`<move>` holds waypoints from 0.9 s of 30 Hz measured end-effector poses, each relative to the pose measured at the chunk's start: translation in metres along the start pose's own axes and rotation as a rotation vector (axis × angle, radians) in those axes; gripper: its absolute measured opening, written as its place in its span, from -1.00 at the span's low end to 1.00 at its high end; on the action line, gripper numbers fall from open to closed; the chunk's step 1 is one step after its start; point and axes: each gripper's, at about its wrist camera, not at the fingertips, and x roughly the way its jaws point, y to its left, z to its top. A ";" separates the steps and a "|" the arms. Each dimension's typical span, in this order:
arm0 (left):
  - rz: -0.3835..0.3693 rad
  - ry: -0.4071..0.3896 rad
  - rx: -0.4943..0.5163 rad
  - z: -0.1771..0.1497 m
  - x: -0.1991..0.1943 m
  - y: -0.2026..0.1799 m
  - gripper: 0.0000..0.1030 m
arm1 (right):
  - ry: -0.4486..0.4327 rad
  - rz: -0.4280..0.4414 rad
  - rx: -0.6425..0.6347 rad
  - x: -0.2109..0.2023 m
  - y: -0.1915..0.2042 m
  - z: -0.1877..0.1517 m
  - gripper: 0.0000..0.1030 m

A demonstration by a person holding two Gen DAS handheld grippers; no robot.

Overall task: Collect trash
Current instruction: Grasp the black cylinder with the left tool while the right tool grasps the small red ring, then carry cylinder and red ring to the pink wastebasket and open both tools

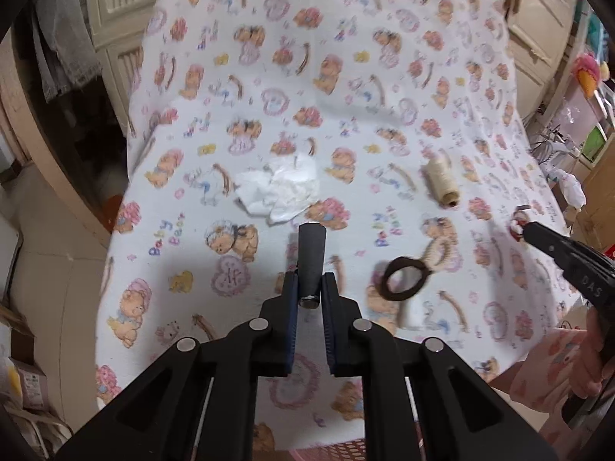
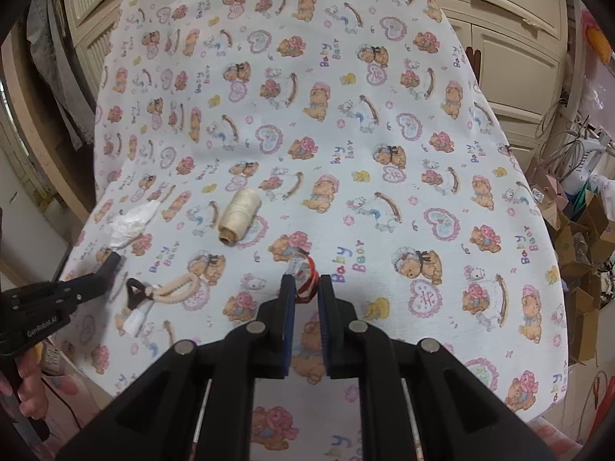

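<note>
My left gripper (image 1: 309, 288) is shut on a dark cylinder (image 1: 312, 257) that sticks forward, lifted above the bear-print cloth (image 1: 346, 77). A crumpled white tissue (image 1: 278, 192) lies just beyond it. At the right, my right gripper (image 1: 521, 228) is shut on a red-and-white wrapper (image 1: 516, 226). In the right wrist view the right gripper (image 2: 306, 288) pinches that wrapper (image 2: 305, 278), and the tissue (image 2: 128, 223) lies far left beside the left gripper (image 2: 111, 265).
A cream thread spool (image 1: 440, 182) (image 2: 239, 211) lies mid-cloth. A black hair tie (image 1: 403, 277) (image 2: 134, 294), a beige looped cord (image 2: 177, 288) and a small white scrap (image 2: 134, 320) lie near the front edge. A pink basket rim (image 1: 319, 453) shows below. Cupboards (image 2: 511, 57) stand behind.
</note>
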 end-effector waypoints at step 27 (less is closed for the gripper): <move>-0.087 -0.186 0.006 -0.069 -0.138 -0.045 -0.79 | -0.079 0.250 -0.096 -0.162 0.064 -0.046 -0.79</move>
